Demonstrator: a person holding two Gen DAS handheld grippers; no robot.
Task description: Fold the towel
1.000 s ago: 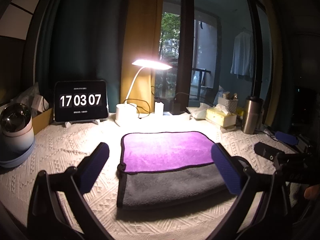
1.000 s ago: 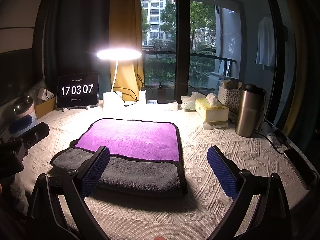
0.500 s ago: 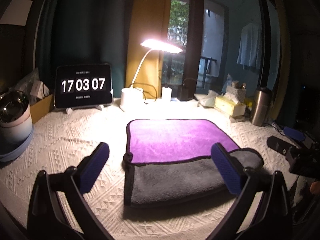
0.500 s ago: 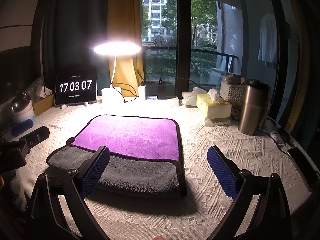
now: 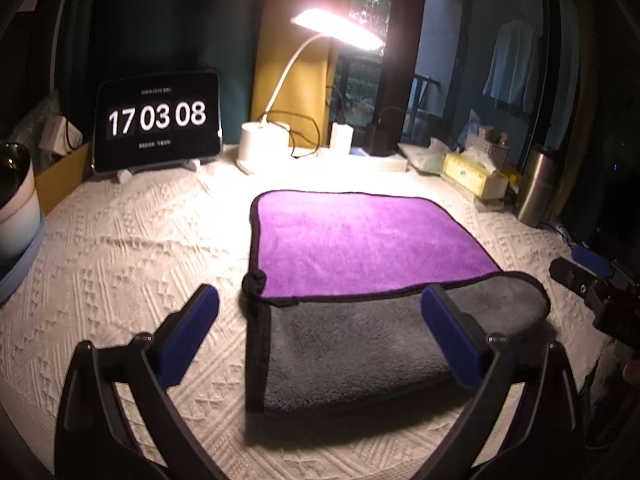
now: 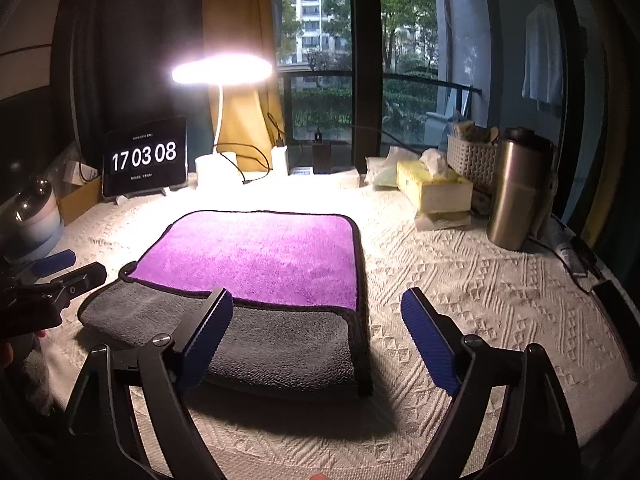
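A towel, purple on one side and grey on the other with black trim, lies on the white knitted table cover. It shows in the left wrist view (image 5: 360, 256) and the right wrist view (image 6: 256, 264). Its near part is folded so a grey band faces up. My left gripper (image 5: 320, 336) is open and empty above the towel's near left corner. My right gripper (image 6: 318, 336) is open and empty above the near right corner. The right gripper also shows at the right edge of the left wrist view (image 5: 592, 280). The left gripper also shows at the left edge of the right wrist view (image 6: 60, 284).
At the back stand a tablet clock (image 5: 158, 120), a lit desk lamp (image 5: 264, 148), a yellow tissue box (image 6: 434, 190), a white basket (image 6: 472, 160) and a steel tumbler (image 6: 516, 192). A round appliance (image 5: 12, 196) sits at the far left.
The left wrist view has shifted so the towel sits further right and nearer. The right gripper has come slightly closer to the towel. Both grippers stay open. The clock now reads 17 03 08.
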